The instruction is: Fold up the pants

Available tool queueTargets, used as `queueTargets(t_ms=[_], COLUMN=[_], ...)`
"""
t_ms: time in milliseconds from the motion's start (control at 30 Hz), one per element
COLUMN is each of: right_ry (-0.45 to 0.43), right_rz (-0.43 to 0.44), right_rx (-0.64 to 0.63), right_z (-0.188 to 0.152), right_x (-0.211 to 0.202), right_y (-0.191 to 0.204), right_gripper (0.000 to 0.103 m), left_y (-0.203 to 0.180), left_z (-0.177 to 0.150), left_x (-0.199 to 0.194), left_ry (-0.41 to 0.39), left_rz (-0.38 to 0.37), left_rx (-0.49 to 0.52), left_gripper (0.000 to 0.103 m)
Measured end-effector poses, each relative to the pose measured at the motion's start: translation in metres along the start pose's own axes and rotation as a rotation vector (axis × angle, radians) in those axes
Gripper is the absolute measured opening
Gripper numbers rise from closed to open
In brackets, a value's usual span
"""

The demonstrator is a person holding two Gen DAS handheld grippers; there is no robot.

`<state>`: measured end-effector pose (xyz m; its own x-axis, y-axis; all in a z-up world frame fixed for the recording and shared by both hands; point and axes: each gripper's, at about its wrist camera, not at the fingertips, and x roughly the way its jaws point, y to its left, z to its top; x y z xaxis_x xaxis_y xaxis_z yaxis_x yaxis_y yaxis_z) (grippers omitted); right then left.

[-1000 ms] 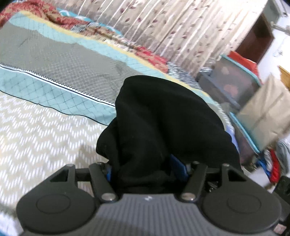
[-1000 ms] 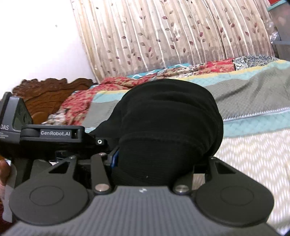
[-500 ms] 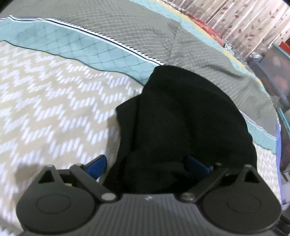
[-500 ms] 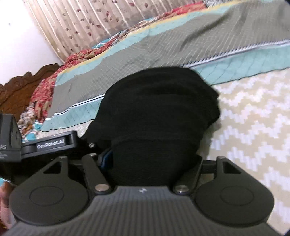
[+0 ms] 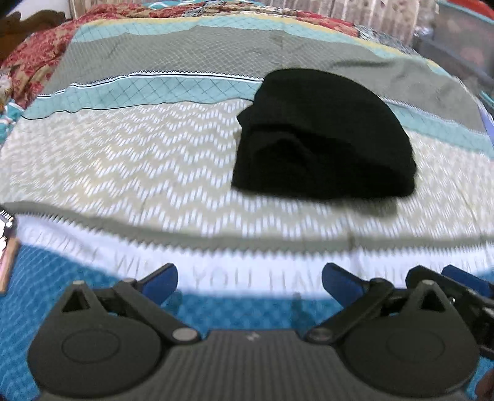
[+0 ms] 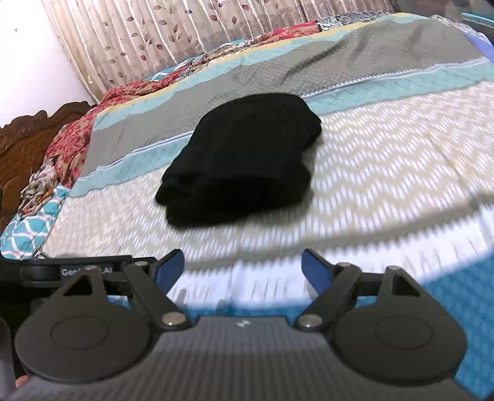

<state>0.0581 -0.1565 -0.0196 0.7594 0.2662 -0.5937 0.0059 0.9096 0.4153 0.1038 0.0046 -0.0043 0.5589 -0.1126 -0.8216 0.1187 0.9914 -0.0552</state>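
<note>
Both grippers, clamped on the black cloth half a second ago, have since let go and drawn back from it. The left gripper (image 5: 248,277) now stands with its blue-tipped fingers (image 5: 163,277) spread wide and nothing between them; the right gripper (image 6: 244,266) is likewise spread wide and empty. The pants (image 5: 324,135) lie released as a compact folded black bundle on the bedspread (image 5: 123,160), resting across the boundary between the beige zigzag band and the teal diamond band. In the left wrist view the bundle sits toward 1 o'clock, well apart from the fingers, its long axis running from roughly 10 o'clock to 4 o'clock, with stacked layer edges showing on the side facing 8 o'clock. In the right wrist view the pants (image 6: 244,157) sit near 12 o'clock, long axis running from 7 o'clock to 1 o'clock, the layered end toward 7 o'clock. A red patterned quilt (image 6: 74,135) is bunched along the far edge of the bed, with a leaf-print curtain (image 6: 173,27) behind it. Motion blur softens the near bedspread in both views.
</note>
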Motion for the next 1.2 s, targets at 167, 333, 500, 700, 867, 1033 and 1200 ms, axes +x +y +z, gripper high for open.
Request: queueTargets(t_ms=[167, 333, 500, 700, 867, 1033, 1200], right_ry=[0.025, 0.055, 0.058, 0.095, 0.106, 0.118, 0.131], right_rz=[-0.038, -0.058, -0.057, -0.050, -0.042, -0.038, -0.025], right_rx=[0.014, 0.053, 0.054, 0.061, 0.044, 0.033, 0.029], right_z=[-0.022, -0.034, -0.050, -0.065, -0.065, -0.066, -0.068], right_x=[-0.025, -0.043, -0.058, -0.063, -0.064, -0.063, -0.061], right_y=[0.005, 0.004, 0.009, 0.013, 0.018, 0.021, 0.023], right_gripper=[0.090, 0.092, 0.094, 0.094, 0.095, 0.096, 0.096], left_y=[-0.007, -0.017, -0.027, -0.030, -0.032, -0.032, -0.031], left_z=[-0.030, -0.054, -0.072, -0.081, -0.084, -0.083, -0.084], left_x=[-0.029, -0.043, -0.057, -0.071, -0.081, -0.083, -0.084], left_ry=[0.007, 0.024, 0.029, 0.014, -0.011, -0.015, -0.018], left_rz=[0.006, 0.024, 0.056, 0.075, 0.091, 0.094, 0.101], left_rx=[0.025, 0.044, 0.069, 0.073, 0.075, 0.086, 0.090], left_gripper=[0.103, 0.103, 0.103, 0.103, 0.103, 0.103, 0.103])
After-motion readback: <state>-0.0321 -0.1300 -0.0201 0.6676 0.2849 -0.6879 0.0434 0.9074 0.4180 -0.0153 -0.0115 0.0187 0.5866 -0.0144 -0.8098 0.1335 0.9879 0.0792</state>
